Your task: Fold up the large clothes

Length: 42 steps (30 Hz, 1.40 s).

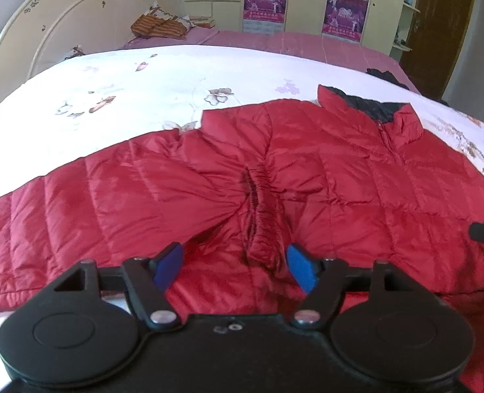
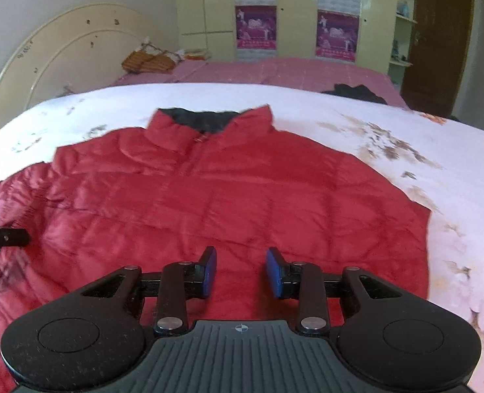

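Note:
A red quilted jacket point(image 1: 340, 170) with a black-lined collar point(image 1: 366, 104) lies front up on the bed. One sleeve is laid across its body, and the gathered cuff point(image 1: 261, 216) ends just in front of my left gripper point(image 1: 235, 267). That gripper is open, its blue pads point(image 1: 168, 267) standing either side of the cuff's tip without pressing on it. In the right wrist view the jacket point(image 2: 242, 190) fills the middle, zipped up to the collar point(image 2: 206, 121). My right gripper point(image 2: 242, 271) hovers over its lower front, open with nothing between the pads. Each gripper's tip shows at the other view's edge.
The jacket rests on a white flowered bedcover point(image 1: 127, 91) over a pink sheet point(image 1: 307, 46). A dark garment point(image 2: 353, 93) lies at the far right of the bed. A striped pillow point(image 1: 158, 28) sits by the curved headboard point(image 1: 62, 26). Cupboards with posters point(image 2: 255, 26) stand behind.

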### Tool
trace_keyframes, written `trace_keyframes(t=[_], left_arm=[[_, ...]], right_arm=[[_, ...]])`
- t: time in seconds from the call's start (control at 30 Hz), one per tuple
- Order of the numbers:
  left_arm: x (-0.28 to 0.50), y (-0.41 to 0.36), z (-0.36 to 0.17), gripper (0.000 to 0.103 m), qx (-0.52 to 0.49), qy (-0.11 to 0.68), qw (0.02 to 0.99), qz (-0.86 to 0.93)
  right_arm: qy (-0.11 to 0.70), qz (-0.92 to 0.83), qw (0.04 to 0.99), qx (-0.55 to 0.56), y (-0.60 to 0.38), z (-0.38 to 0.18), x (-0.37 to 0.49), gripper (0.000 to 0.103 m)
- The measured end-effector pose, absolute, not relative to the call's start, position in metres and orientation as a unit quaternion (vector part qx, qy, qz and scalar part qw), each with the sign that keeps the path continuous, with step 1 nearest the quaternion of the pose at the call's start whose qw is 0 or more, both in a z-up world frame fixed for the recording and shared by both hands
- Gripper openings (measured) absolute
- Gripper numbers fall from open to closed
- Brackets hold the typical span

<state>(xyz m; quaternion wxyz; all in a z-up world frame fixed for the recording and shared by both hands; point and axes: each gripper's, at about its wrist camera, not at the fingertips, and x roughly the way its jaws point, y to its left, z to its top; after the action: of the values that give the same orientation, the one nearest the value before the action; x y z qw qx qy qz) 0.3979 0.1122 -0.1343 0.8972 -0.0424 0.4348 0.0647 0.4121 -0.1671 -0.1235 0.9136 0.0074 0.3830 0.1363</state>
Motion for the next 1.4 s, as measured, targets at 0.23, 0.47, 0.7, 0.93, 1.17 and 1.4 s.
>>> trace_keyframes(t=[0.23, 0.47, 0.7, 0.93, 1.17, 1.4], left_arm=[[0.374, 0.139, -0.124, 0.072, -0.063, 0.430, 0.896, 0.086], [0.347, 0.184, -0.129, 0.074, -0.100, 0.441, 0.882, 0.131], [0.312, 0.241, -0.132, 0.074, -0.150, 0.437, 0.866, 0.191], [0.285, 0.287, -0.137, 0.074, -0.198, 0.429, 0.850, 0.233], [0.270, 0.327, -0.146, 0.073, -0.256, 0.412, 0.833, 0.266], [0.262, 0.373, -0.153, 0.072, -0.340, 0.363, 0.819, 0.287]], right_arm=[[0.357, 0.165, 0.919, -0.012, -0.123, -0.119, 0.411, 0.073], [0.369, 0.206, 0.906, -0.032, -0.068, -0.126, 0.416, 0.073], [0.370, 0.231, 0.899, -0.045, -0.025, -0.132, 0.422, 0.073], [0.390, 0.228, 0.887, -0.092, 0.004, -0.155, 0.429, 0.073], [0.384, 0.222, 0.891, -0.093, 0.005, -0.161, 0.429, 0.073], [0.384, 0.223, 0.891, -0.091, 0.004, -0.161, 0.428, 0.073]])
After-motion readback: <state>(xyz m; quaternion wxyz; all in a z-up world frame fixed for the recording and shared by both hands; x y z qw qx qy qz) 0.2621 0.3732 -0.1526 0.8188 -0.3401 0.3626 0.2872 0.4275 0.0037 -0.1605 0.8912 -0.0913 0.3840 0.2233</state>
